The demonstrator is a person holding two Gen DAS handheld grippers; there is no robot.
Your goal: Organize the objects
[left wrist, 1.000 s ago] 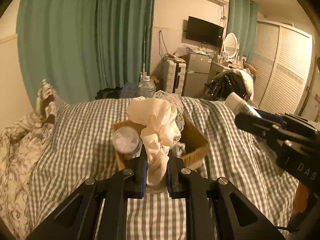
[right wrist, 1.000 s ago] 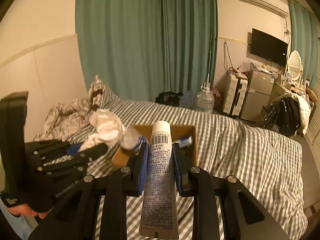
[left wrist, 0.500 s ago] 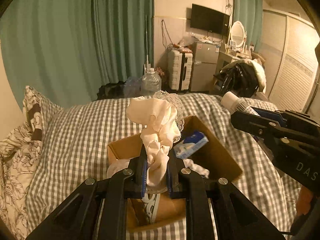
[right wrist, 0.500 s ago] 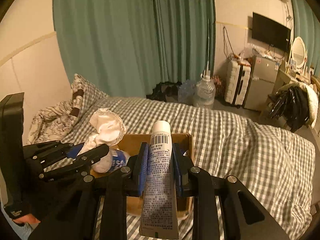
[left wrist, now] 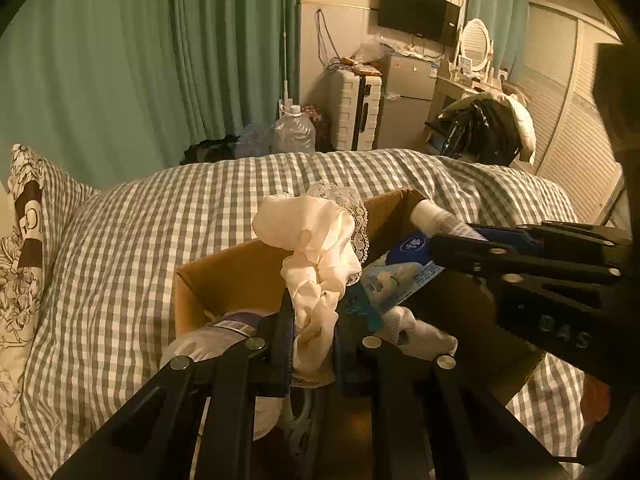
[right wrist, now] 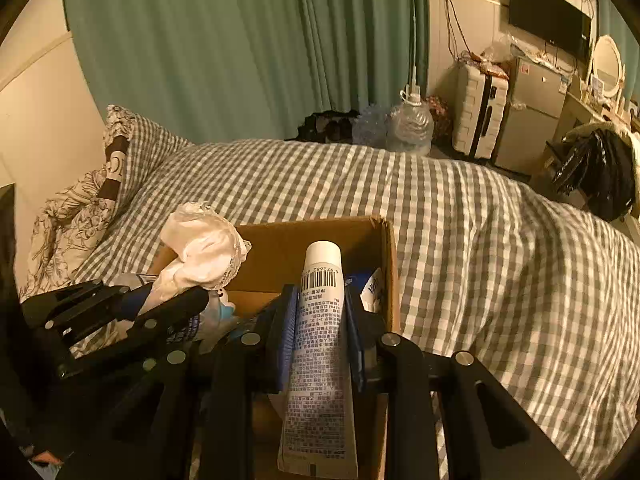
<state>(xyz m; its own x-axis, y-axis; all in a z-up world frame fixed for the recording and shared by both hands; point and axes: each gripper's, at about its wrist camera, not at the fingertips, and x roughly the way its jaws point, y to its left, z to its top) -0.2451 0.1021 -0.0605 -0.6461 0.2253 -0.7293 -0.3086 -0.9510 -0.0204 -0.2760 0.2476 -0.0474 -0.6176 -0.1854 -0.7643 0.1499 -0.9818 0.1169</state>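
Now over the cardboard box (right wrist: 320,240) on the bed | left hand-held gripper (left wrist: 308,332) clamps cream cloth (left wrist: 316,248) | right hand-held gripper (right wrist: 320,312) clamps white tube (right wrist: 320,320) | both lowered closer, release likely next.

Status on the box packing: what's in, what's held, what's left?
Done: a blue-and-white packet and a clear bottle lie in the brown cardboard box.
In hand: left gripper clamps cream lace-trimmed cloth; right gripper clamps white barcoded tube, both over the box.
Left: release both.
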